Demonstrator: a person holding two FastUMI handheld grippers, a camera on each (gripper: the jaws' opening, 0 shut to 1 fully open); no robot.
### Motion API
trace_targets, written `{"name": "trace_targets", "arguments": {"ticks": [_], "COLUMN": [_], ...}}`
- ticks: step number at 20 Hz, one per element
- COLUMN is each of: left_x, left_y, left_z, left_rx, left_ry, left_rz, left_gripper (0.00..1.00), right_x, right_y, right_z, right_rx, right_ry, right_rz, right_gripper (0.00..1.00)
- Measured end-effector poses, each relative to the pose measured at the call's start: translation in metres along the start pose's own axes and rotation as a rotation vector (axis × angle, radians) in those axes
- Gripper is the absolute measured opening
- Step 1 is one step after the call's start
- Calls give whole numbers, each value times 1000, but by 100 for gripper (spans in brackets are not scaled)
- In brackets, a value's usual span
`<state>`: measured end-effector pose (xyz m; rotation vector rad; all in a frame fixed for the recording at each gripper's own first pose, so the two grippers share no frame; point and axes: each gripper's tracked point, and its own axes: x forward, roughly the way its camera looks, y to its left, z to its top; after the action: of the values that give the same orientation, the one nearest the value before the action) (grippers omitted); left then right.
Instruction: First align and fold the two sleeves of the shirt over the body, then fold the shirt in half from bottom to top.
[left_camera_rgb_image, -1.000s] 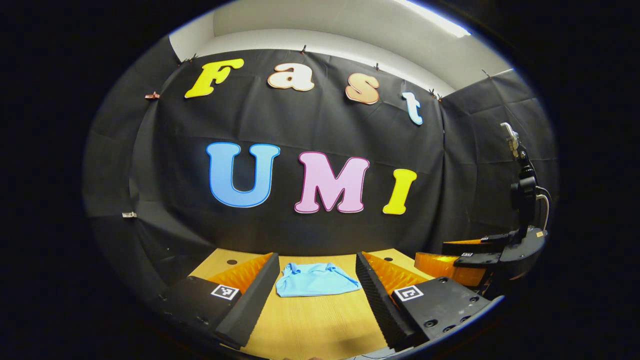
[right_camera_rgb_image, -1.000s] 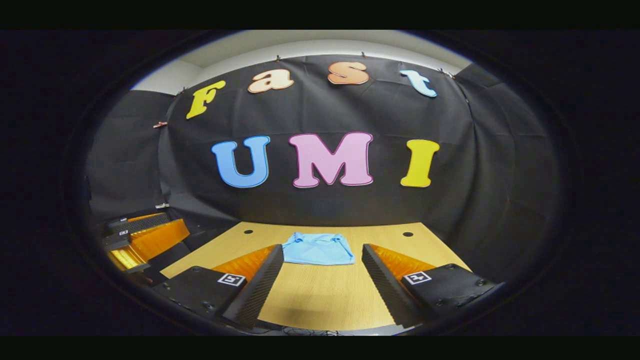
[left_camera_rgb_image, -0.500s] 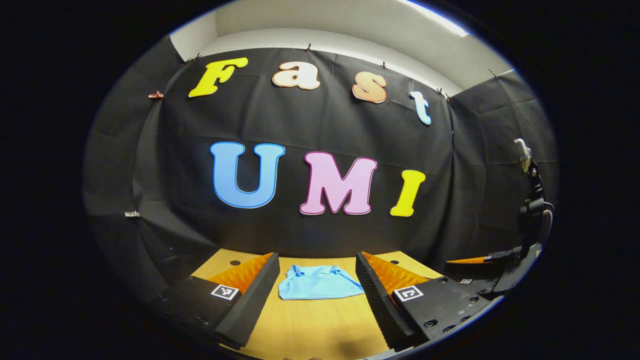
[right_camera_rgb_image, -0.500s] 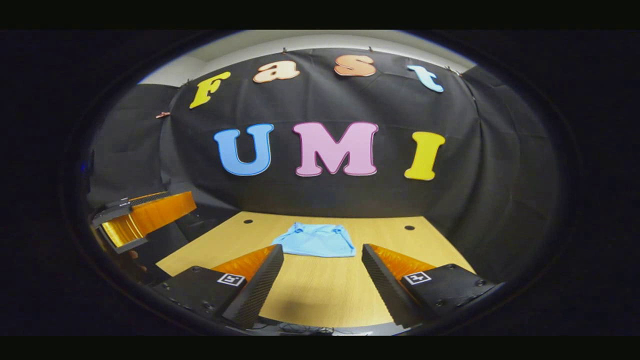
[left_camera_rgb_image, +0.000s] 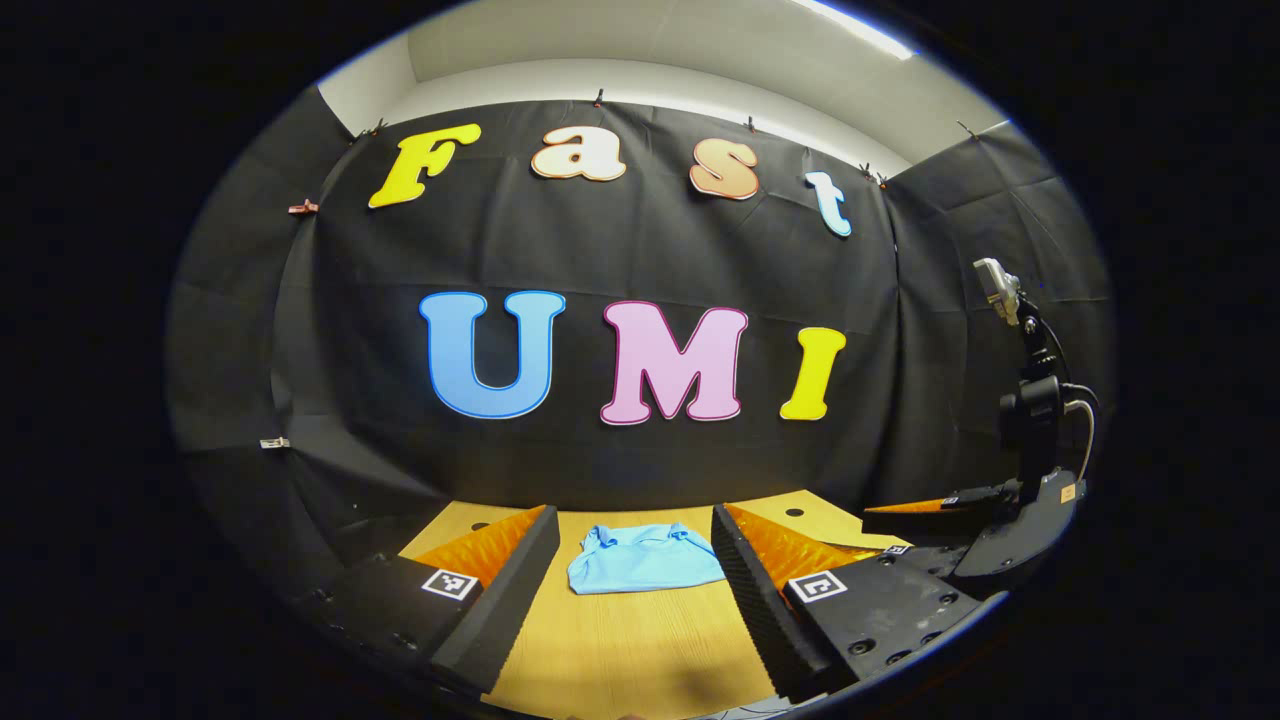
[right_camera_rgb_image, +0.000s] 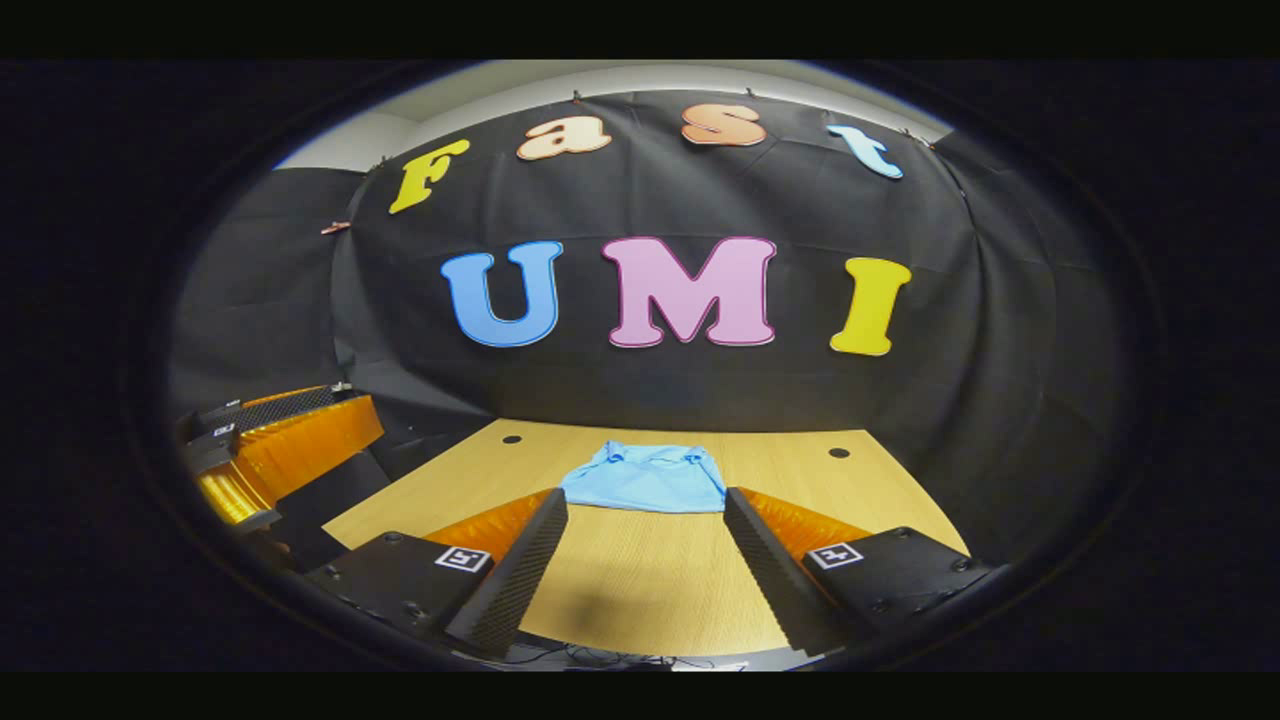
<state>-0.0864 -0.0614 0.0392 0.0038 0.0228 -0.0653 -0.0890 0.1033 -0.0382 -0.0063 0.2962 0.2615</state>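
Note:
A light blue shirt (left_camera_rgb_image: 645, 560) lies folded into a small flat bundle on the wooden table (left_camera_rgb_image: 620, 650), its collar toward the booth wall. In the left gripper view my left gripper (left_camera_rgb_image: 633, 514) hangs open above the near part of the table, short of the shirt, with nothing between its fingers. The right gripper view shows the shirt (right_camera_rgb_image: 645, 478) beyond my open right gripper (right_camera_rgb_image: 645, 494), which holds nothing. The right gripper (left_camera_rgb_image: 900, 525) also appears at the far right of the left gripper view. The left gripper (right_camera_rgb_image: 340, 420) appears at the far left of the right gripper view.
The table (right_camera_rgb_image: 640, 590) has two small round holes (right_camera_rgb_image: 512, 439) (right_camera_rgb_image: 839, 453) near its back corners. Black cloth walls close in the back and sides. A small camera on a stalk (left_camera_rgb_image: 1000, 290) rises from the right gripper. Cables (right_camera_rgb_image: 600, 660) lie at the table's near edge.
Both hands have drifted a little, so the views have shifted. The shirt lies where it was. Both grippers stay open and hold nothing.

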Motion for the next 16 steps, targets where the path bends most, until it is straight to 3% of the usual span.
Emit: {"name": "trace_targets", "arguments": {"ticks": [16], "left_x": [-14], "left_y": [-8], "left_z": [-3], "left_rx": [18], "left_ry": [-15], "left_rz": [-31], "left_gripper": [97], "right_x": [-8], "right_y": [4], "right_z": [3], "right_rx": [48], "right_ry": [-20], "right_rz": [12], "right_gripper": [99]}}
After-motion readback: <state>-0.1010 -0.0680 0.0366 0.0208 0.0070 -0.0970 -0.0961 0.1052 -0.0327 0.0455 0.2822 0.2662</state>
